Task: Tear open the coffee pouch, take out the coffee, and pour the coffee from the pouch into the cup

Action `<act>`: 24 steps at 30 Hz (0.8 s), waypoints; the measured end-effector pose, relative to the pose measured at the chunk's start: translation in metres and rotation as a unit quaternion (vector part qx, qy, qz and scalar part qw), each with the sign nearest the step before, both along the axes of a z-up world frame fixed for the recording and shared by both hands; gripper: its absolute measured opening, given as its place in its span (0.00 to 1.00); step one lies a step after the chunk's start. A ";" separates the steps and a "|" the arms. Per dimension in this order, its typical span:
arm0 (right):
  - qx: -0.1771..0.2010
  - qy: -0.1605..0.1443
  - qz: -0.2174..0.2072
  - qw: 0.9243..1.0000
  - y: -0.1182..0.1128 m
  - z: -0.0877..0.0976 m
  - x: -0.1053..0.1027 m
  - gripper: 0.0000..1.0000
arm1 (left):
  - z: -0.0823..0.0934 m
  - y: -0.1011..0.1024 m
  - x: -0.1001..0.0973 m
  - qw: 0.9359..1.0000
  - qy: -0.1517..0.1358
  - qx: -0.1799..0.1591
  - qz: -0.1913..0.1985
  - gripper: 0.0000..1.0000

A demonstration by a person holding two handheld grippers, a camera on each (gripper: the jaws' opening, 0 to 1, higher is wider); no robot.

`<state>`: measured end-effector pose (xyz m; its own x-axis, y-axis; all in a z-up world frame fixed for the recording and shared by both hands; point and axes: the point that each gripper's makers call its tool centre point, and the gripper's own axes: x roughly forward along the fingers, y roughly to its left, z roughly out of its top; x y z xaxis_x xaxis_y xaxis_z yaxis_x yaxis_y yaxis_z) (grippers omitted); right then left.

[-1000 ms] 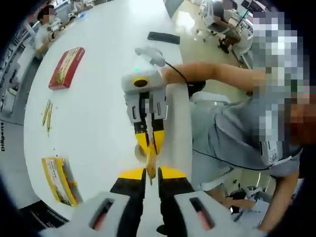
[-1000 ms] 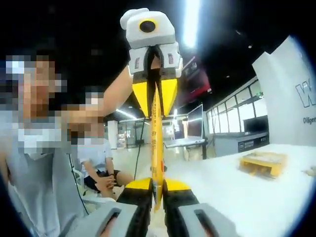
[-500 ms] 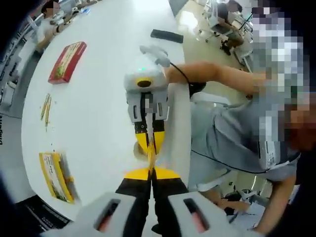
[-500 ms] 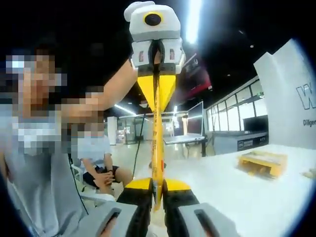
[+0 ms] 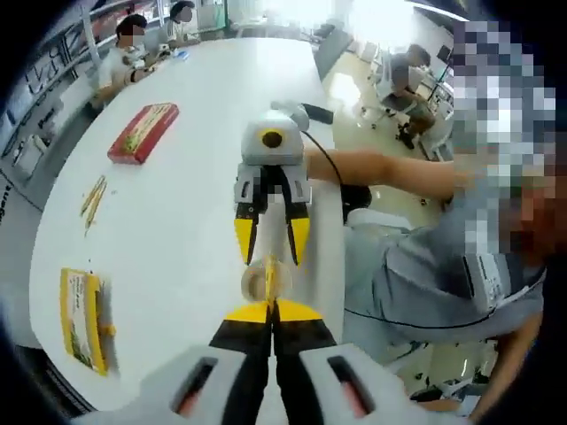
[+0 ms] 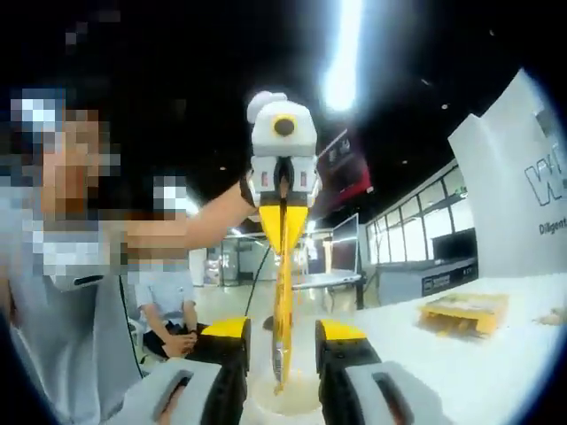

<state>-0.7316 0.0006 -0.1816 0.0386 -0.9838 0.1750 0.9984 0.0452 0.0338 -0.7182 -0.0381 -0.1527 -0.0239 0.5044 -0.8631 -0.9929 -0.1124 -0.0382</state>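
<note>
The coffee pouch (image 6: 282,310) is a thin yellow stick, and it hangs straight down from my left gripper (image 6: 283,246), which is shut on its upper end. In the left gripper view the same gripper (image 5: 270,307) pinches the pouch (image 5: 270,279) between its yellow-tipped jaws. A pale cup (image 5: 257,283) stands on the white table right under the pouch, and its rim (image 6: 285,403) sits below the pouch's lower end. My right gripper (image 5: 272,251) stands open, one jaw on each side of the pouch, without touching it. In its own view, that gripper (image 6: 283,335) shows the same wide gap.
On the white table (image 5: 177,204) lie a red box (image 5: 142,133), a yellow box (image 5: 81,319) near the edge, and a few loose yellow sticks (image 5: 91,199). The yellow box (image 6: 462,312) is on the right. People sit at the far end and beside the table.
My right gripper has opened and let go of the pouch. The two grippers have drawn further apart. The pouch now hangs from the left gripper alone, above the cup.
</note>
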 end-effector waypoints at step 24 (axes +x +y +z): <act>-0.089 -0.044 -0.044 0.994 0.038 0.007 -0.007 0.34 | 0.022 0.020 0.001 0.893 0.045 0.445 0.040 0.02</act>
